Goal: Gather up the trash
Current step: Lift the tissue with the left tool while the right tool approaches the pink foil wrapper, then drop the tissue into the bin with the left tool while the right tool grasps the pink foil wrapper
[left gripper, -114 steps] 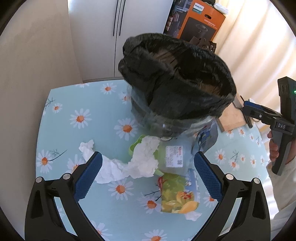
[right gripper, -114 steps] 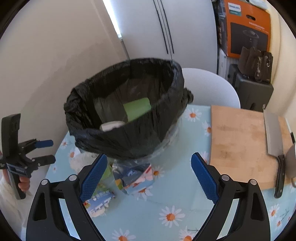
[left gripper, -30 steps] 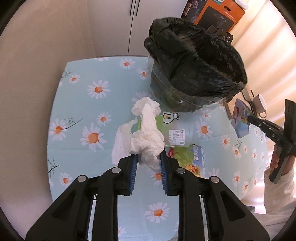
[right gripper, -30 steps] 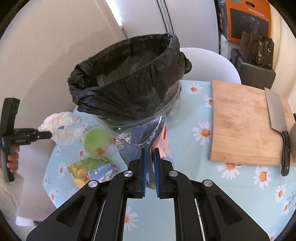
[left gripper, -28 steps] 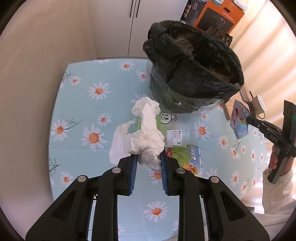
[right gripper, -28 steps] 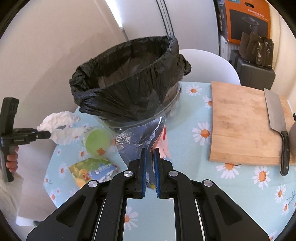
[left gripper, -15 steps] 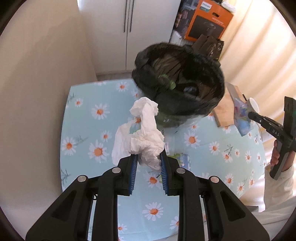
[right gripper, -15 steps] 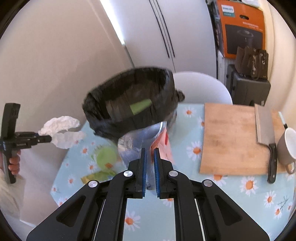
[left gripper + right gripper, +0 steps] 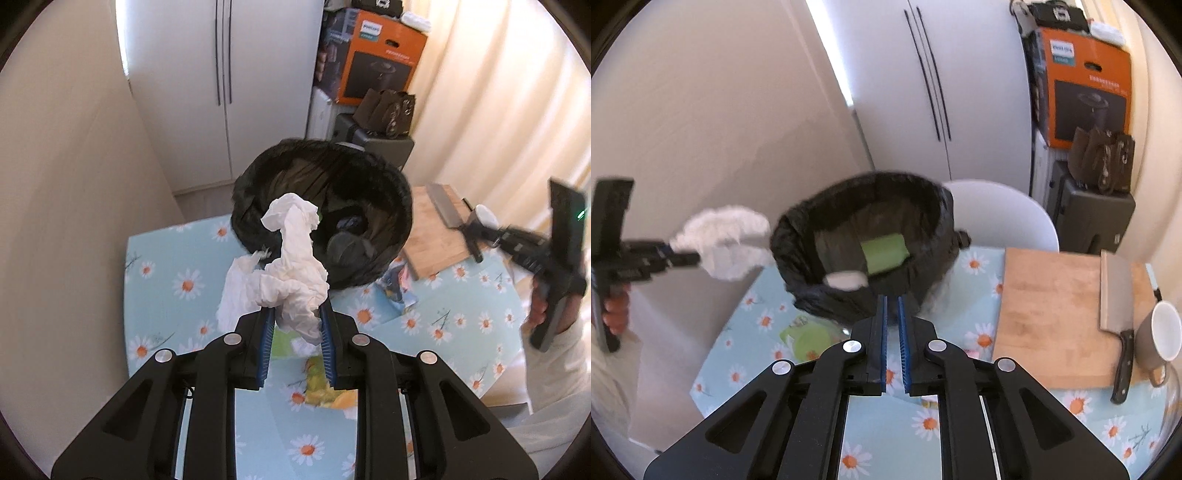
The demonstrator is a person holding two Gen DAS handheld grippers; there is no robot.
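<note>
Aloft, tissue [image 9: 291, 273] in left gripper [image 9: 296, 338], near bin [image 9: 373, 184]

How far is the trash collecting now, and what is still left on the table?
Done: a green piece and a white wad lie inside the bin. In hand: the left gripper is shut on the tissue, beside the bin. Left: green cup, yellow packet, blue wrapper; right gripper shut, apparently empty.

Bin [image 9: 864, 254] on table [image 9: 886, 443], cutting board [image 9: 1052, 314] to its right.
</note>
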